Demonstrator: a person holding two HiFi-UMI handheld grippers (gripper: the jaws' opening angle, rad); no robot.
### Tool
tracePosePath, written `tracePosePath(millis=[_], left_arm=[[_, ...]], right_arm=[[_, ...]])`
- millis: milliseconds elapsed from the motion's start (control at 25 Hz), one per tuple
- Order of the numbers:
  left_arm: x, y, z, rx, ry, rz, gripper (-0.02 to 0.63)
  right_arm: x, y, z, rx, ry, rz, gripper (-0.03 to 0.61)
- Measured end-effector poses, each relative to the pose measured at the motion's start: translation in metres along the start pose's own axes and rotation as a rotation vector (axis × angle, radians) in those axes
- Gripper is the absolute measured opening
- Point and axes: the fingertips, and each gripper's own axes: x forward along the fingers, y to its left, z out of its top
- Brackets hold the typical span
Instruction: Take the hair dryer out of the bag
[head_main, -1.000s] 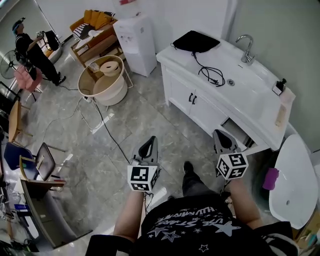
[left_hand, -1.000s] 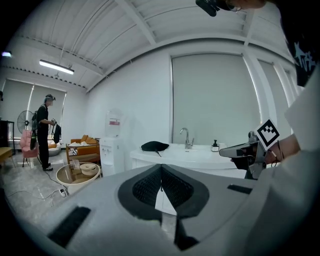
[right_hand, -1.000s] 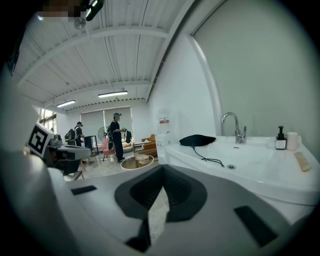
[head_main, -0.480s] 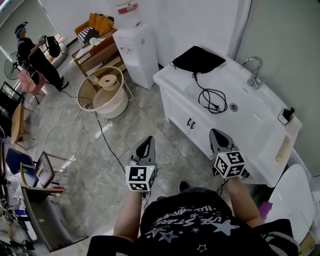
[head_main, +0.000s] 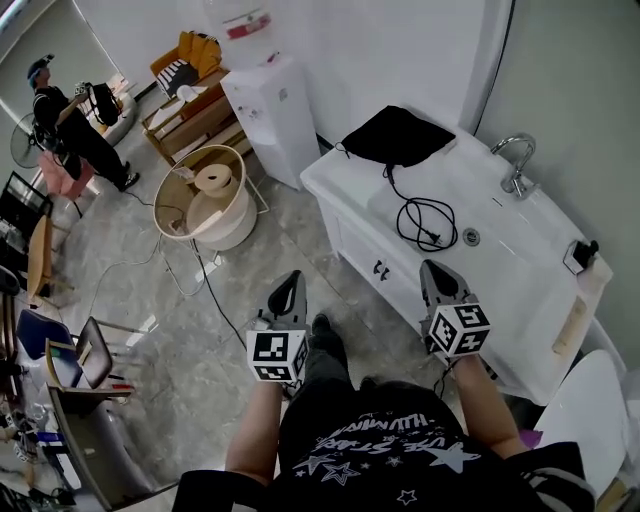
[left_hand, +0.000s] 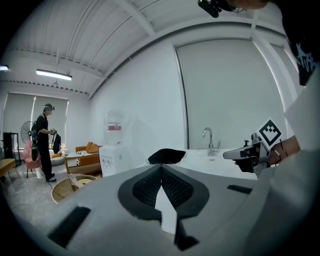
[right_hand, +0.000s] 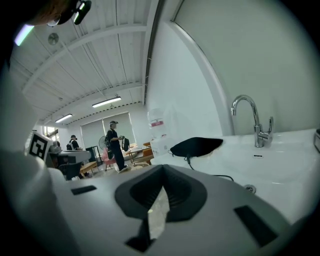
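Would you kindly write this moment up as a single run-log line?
stage: pre-reach | left gripper: shut, empty | right gripper: shut, empty | black bag: on white counter, untouched | cord: trails from black bag across white counter

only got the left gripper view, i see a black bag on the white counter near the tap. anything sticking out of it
Observer: Yes. The head view shows a black cord running out of the black bag and lying in a loose coil on the counter, next to the drain.
Operator: is the dryer itself out
Observer: No dryer shows in any view. Only the cord lies outside the bag.
Operator: right hand-held gripper ready or holding something
Observer: The right gripper view shows the right hand-held gripper with its jaws together and nothing between them.
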Motion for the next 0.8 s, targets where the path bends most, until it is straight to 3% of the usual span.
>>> tracePosePath(millis=[320, 800], left_arm=[[0.081, 0.016, 0.003, -0.008, -0.007, -0.082, 0.011], [0.257, 0.046, 0.014, 0.051, 0.044, -0.329, 0.011]], right_arm=[[0.034, -0.038, 0.003, 0.013, 0.010, -0.100, 0.006], [0.132, -0.093, 0.029, 0.059, 0.031, -0.299, 0.006]])
